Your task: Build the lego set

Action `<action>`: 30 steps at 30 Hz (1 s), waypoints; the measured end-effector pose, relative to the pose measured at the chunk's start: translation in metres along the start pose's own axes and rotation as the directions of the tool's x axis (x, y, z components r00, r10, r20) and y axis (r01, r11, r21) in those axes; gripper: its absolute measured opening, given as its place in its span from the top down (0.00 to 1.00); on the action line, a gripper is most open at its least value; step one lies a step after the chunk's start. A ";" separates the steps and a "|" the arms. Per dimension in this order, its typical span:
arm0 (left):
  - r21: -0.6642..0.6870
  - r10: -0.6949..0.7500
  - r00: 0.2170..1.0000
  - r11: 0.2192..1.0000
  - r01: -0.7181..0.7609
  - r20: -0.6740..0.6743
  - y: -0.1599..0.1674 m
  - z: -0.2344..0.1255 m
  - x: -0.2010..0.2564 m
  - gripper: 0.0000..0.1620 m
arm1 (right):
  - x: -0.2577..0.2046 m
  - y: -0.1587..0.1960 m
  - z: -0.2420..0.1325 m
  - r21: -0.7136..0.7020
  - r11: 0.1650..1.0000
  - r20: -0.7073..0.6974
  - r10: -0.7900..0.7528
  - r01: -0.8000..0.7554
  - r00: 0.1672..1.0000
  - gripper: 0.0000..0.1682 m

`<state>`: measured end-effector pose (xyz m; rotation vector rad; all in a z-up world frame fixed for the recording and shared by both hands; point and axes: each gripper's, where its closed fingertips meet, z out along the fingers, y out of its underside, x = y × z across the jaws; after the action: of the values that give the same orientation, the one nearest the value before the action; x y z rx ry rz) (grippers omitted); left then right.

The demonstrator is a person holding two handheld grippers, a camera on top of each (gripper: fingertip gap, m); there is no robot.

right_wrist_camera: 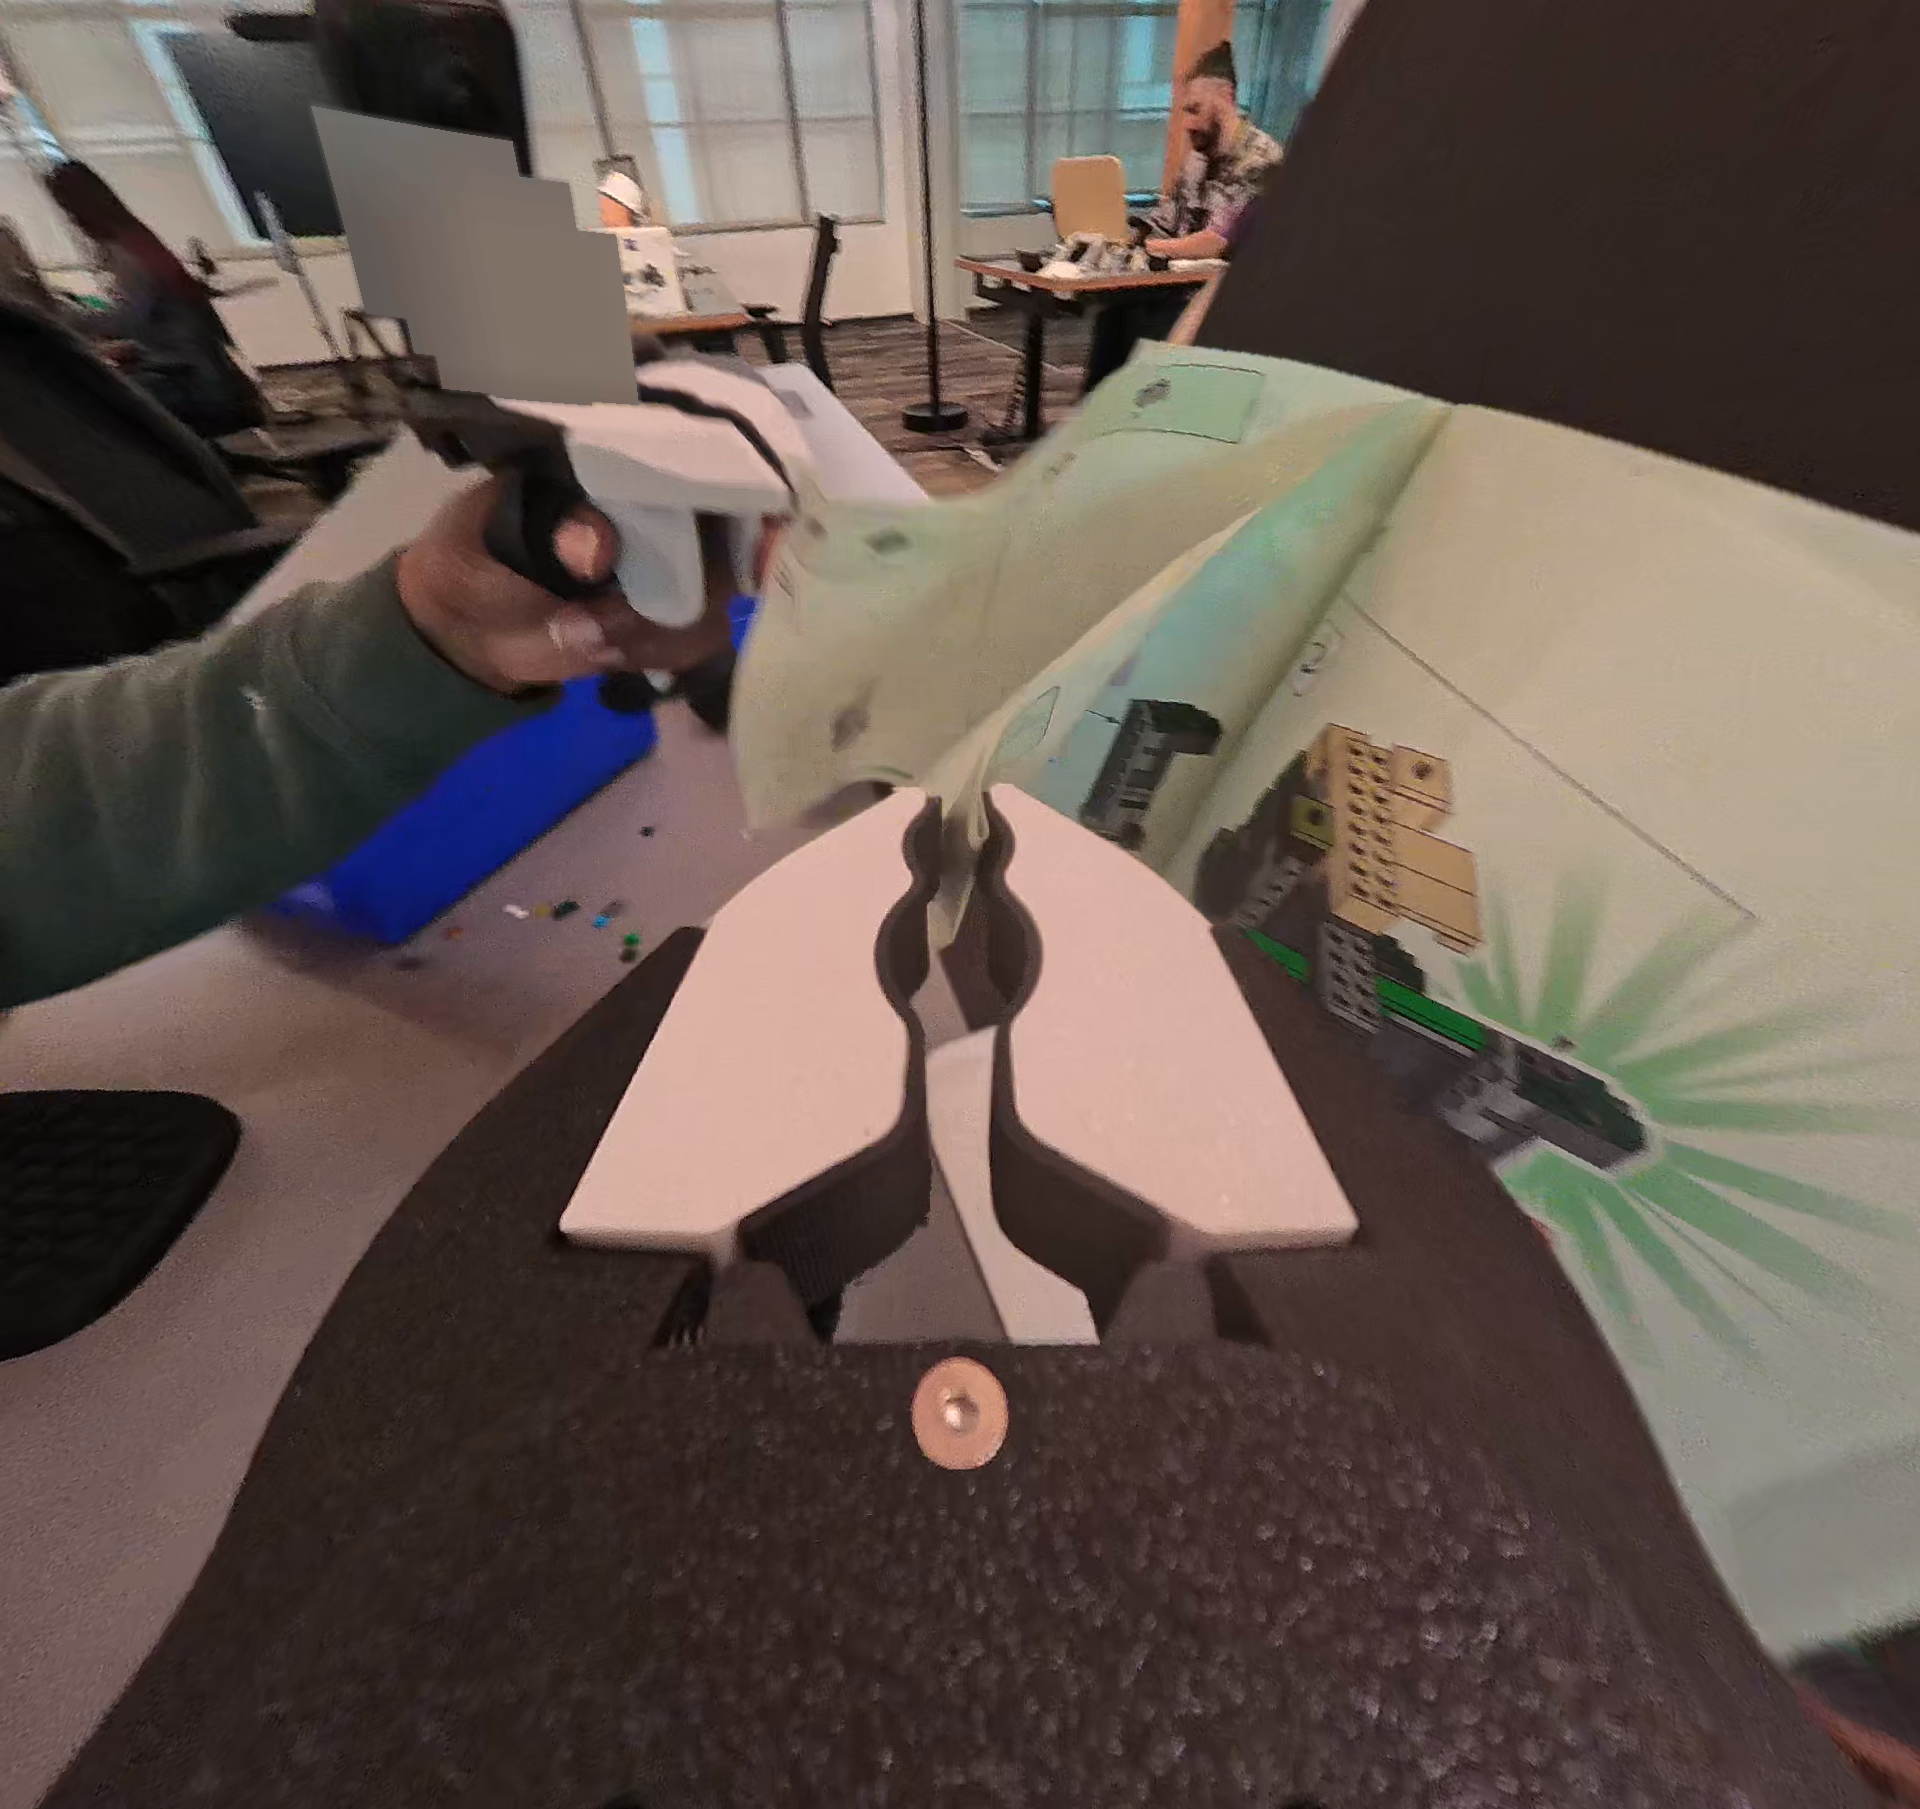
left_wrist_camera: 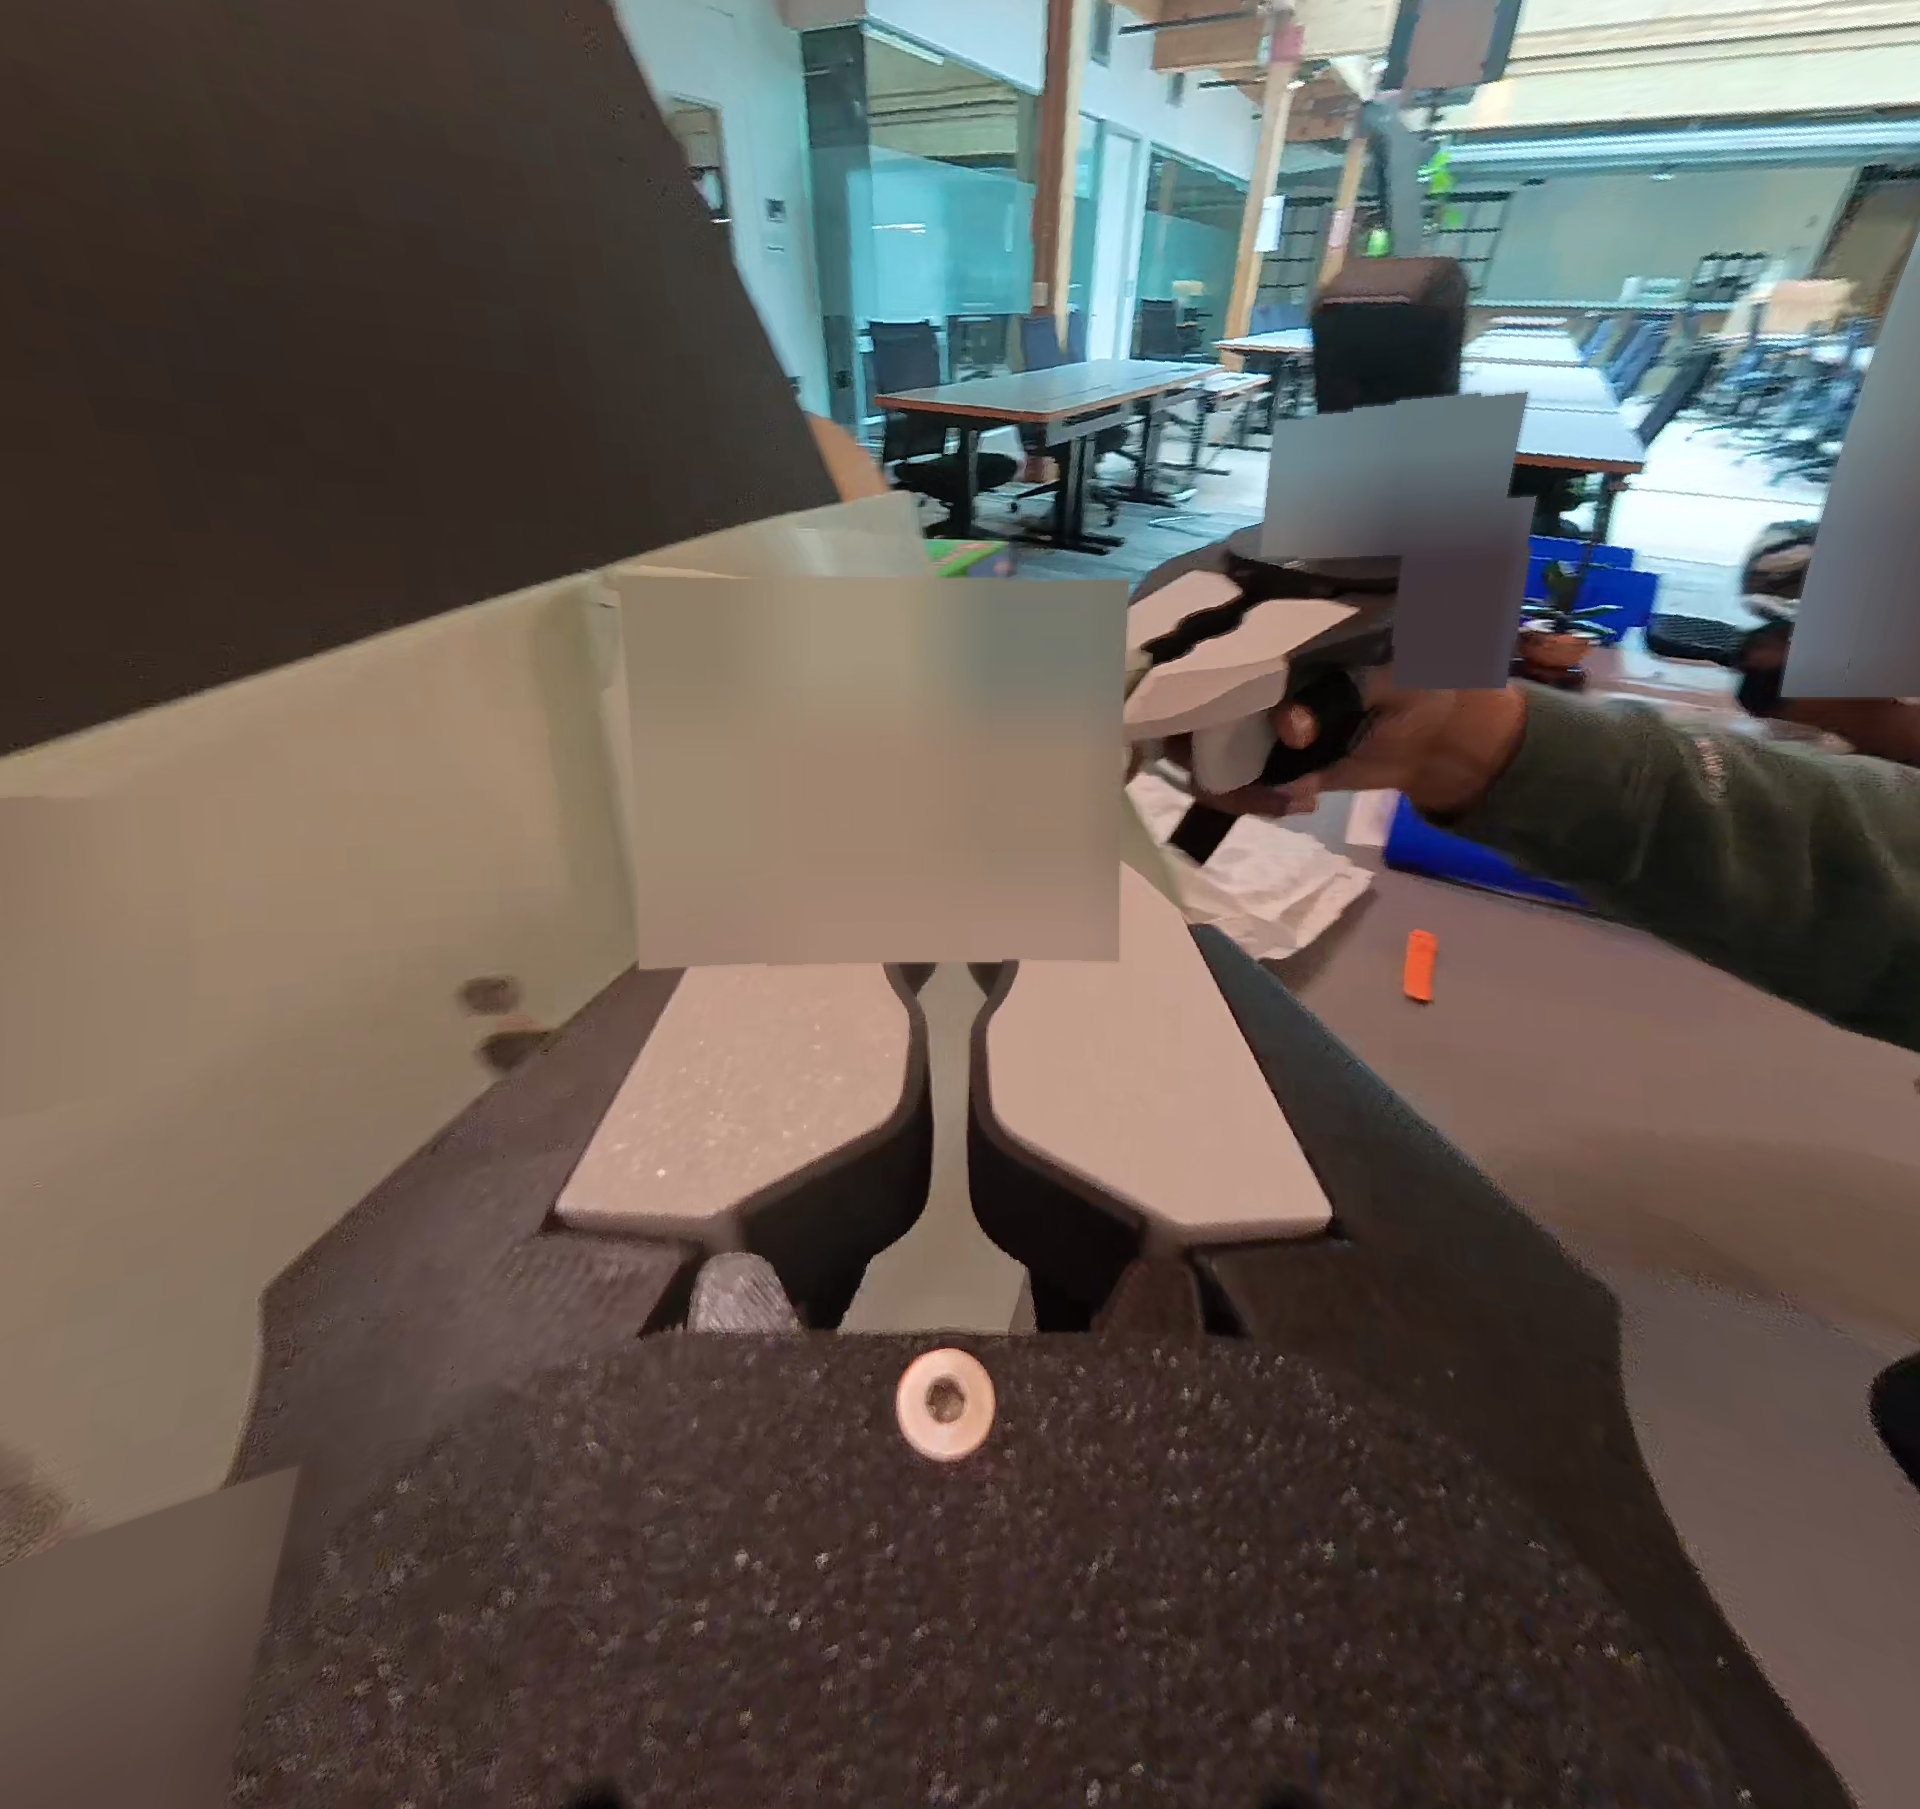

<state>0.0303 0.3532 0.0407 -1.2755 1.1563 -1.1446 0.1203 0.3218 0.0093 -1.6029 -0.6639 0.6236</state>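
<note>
Right wrist view: right gripper (right_wrist_camera: 961,829) pinches booklet (right_wrist_camera: 1558,679) page edge; left gripper (left_wrist_camera: 948,980) is nearly closed, apparently on it too. We'd turn slowly, avoid tearing.

Table: grey table (right_wrist_camera: 156,1011), smooth top.
On it: blue bag (right_wrist_camera: 488,803), tiny lego bits (right_wrist_camera: 566,912), small orange piece (left_wrist_camera: 1419,965), crinkled white plastic bag (left_wrist_camera: 1283,886).

Booklet (right_wrist_camera: 1403,616) btwn both tools.
</note>
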 end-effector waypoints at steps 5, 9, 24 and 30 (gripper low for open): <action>-0.092 0.095 0.966 0.993 -0.074 0.241 -0.006 -0.043 -0.072 1.00 | 0.049 -0.006 -0.029 -0.115 0.992 -0.192 -0.069 0.047 0.979 0.97; -0.209 0.178 0.911 0.972 -0.104 0.373 0.007 -0.052 -0.117 1.00 | 0.092 -0.009 -0.046 -0.241 0.967 -0.347 -0.161 0.078 0.924 0.96; -0.406 0.415 0.630 0.898 -0.169 0.656 0.031 -0.054 -0.199 1.00 | 0.176 0.015 -0.088 -0.542 0.832 -0.669 -0.513 0.119 0.538 0.94; -0.358 0.435 0.577 0.900 -0.249 0.691 0.012 -0.064 -0.190 1.00 | 0.172 -0.001 -0.112 -0.399 0.912 -0.777 -0.394 0.099 0.491 0.93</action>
<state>-0.0497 0.5370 0.0280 -1.4099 0.8199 -0.1016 0.3196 0.3696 0.0192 -1.7941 -0.2173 -0.5528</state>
